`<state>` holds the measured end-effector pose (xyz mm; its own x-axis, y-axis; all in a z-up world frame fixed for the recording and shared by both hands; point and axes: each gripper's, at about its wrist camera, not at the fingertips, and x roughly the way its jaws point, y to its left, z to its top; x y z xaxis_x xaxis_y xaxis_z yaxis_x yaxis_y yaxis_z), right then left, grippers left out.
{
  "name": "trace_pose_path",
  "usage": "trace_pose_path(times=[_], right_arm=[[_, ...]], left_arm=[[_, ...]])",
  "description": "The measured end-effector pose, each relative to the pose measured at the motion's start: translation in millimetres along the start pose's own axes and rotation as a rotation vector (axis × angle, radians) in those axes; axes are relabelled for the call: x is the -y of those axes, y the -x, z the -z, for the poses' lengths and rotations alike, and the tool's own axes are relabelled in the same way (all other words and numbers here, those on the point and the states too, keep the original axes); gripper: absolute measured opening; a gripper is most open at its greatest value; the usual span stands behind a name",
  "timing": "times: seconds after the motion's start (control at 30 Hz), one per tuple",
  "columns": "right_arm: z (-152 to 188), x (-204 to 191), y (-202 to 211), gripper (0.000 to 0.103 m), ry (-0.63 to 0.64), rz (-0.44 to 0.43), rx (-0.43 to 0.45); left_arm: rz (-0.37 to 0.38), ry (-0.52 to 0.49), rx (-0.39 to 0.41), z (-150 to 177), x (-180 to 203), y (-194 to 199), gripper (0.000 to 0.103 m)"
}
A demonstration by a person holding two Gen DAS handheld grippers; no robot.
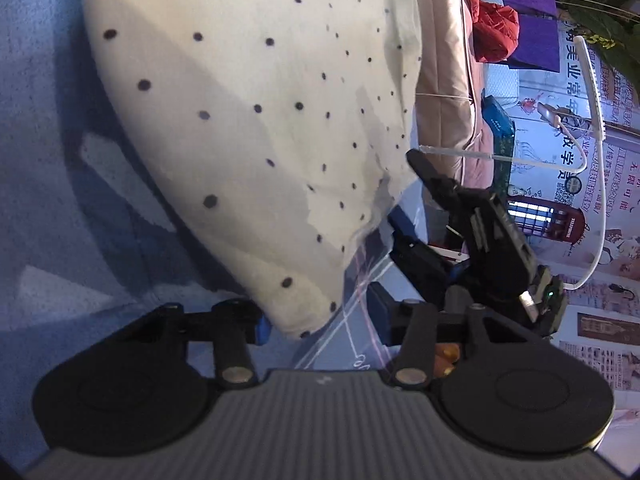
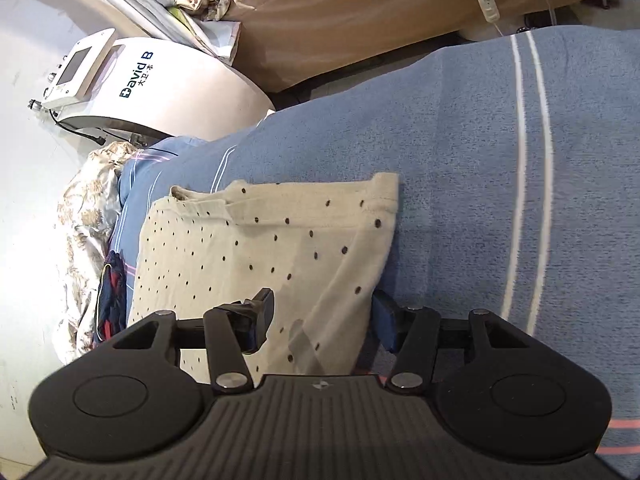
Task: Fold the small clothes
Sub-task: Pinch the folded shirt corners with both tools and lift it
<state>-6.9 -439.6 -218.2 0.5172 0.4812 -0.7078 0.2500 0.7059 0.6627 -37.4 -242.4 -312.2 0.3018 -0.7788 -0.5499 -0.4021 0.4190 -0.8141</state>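
Note:
A cream garment with dark dots (image 2: 248,248) lies flat on a blue blanket (image 2: 460,152). In the left wrist view the garment (image 1: 248,112) fills the middle, and its near corner reaches between the fingers of my left gripper (image 1: 320,320). The left pad (image 1: 262,328) is at the cloth; the right pad stands apart from it, so the jaws are open. My right gripper (image 2: 322,320) is open over the garment's near edge, with cloth between its fingers and no pinch. The right gripper (image 1: 406,192) also shows open beside the garment's far corner.
A white machine marked "David B" (image 2: 160,80) stands beyond the blanket, beside a brown-covered bed (image 2: 360,12). A floral cloth (image 2: 88,208) and a dark red-and-blue garment (image 2: 112,292) lie at the blanket's left edge. A red jacket (image 1: 496,28) and a white cable (image 1: 596,120) hang at the right.

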Motion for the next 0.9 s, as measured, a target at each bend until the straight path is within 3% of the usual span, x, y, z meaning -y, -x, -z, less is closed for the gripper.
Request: trace_pose_path(times=[0.1,0.27,0.33,0.4,0.5,0.6,0.73,0.9], right_arm=[[-1.6,-5.5,-6.4,0.085,-0.019,-0.036,-0.007],[-3.3,-0.7,-14.0,0.078,-0.077,-0.011,0.000],[-2.4,4.3,-10.7,0.056,-0.112,0.009,0.007],[-2.7,6.1,-9.6,0.046,-0.111,0.027,0.005],[-4.4,4.5,-10.6,0.037,-0.093,0.053,-0.007],[-4.4,2.2,-9.3,0.014,-0.091,0.104,-0.010],[-4.7,-19.3,-4.4,0.011,-0.049,0.152,0.014],[-14.0,-70.7,-6.5,0.011,-0.032,0.082,0.045]], left_arm=[[0.009,0.041,0.017,-4.5,-7.6,-0.6,0.041],[-0.027,-0.058,0.018,-12.7,-1.2,-0.4,0.039],[-0.060,-0.078,0.012,-16.8,2.5,-2.0,0.029],[-0.110,-0.104,0.009,-19.8,6.7,-2.7,0.019],[-0.150,-0.132,0.005,-22.0,17.3,-3.9,0.015],[-0.175,-0.128,-0.009,-26.9,25.9,-6.5,0.013],[-0.163,-0.111,-0.036,-33.3,31.1,1.7,0.010],[-0.066,0.008,-0.027,-65.2,32.2,36.9,0.009]])
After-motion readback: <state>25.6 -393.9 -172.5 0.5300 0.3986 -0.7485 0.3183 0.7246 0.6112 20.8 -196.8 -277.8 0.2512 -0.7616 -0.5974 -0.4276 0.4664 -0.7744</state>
